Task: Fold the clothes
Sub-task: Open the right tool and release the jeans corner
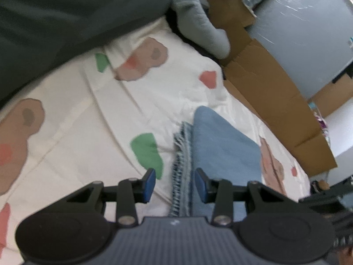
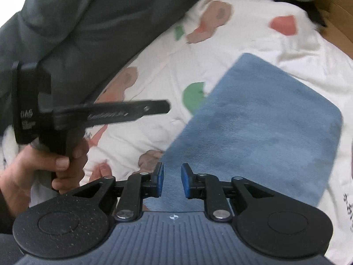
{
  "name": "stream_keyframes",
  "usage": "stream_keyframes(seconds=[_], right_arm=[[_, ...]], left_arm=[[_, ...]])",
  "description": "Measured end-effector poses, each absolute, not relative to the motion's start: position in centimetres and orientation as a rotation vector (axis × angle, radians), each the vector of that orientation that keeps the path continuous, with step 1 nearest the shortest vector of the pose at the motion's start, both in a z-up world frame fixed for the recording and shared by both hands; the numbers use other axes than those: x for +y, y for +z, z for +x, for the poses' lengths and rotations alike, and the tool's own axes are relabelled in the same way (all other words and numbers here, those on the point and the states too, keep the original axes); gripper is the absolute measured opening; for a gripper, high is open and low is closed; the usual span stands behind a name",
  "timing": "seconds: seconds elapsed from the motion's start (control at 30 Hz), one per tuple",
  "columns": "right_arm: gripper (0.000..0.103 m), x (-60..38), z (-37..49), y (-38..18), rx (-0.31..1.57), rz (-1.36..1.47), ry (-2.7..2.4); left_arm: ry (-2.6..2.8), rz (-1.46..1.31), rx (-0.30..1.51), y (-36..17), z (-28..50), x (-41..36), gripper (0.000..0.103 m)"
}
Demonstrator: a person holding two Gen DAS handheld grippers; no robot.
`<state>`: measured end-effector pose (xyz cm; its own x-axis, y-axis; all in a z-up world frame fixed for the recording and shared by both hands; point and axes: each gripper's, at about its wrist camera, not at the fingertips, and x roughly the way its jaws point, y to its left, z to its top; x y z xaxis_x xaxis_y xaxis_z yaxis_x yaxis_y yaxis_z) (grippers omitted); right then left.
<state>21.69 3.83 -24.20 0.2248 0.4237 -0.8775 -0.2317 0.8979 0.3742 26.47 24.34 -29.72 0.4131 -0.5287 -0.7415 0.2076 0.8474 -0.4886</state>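
Observation:
A folded light-blue denim garment lies flat on the white printed bedsheet. In the left wrist view the same denim shows a frayed hem along its left edge. My left gripper hovers over that hem with its blue pads apart and nothing pressed between them. My right gripper is open by a narrow gap just above the near edge of the denim, not gripping it. From the right wrist view, the left gripper appears side-on at the left, held by a hand.
A dark green quilt is bunched along the far left of the bed. A grey soft bundle and brown cardboard boxes line the bed's right side. The sheet carries bear, green and pink prints.

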Motion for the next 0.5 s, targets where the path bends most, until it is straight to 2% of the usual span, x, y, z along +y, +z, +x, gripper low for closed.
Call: stream_keyframes(seconds=[0.33, 0.43, 0.5], right_arm=[[0.025, -4.1, 22.2, -25.4, 1.168, 0.197, 0.2], [0.032, -6.0, 22.6, -25.8, 1.134, 0.201, 0.134], [0.036, -7.3, 22.8, -26.5, 1.117, 0.212, 0.109]], left_arm=[[-0.568, -0.311, 1.063, -31.2, 26.8, 20.5, 0.04], [-0.586, -0.327, 1.072, -32.0, 27.2, 19.8, 0.039], [-0.577, -0.329, 1.088, -32.8, 27.6, 19.4, 0.031]])
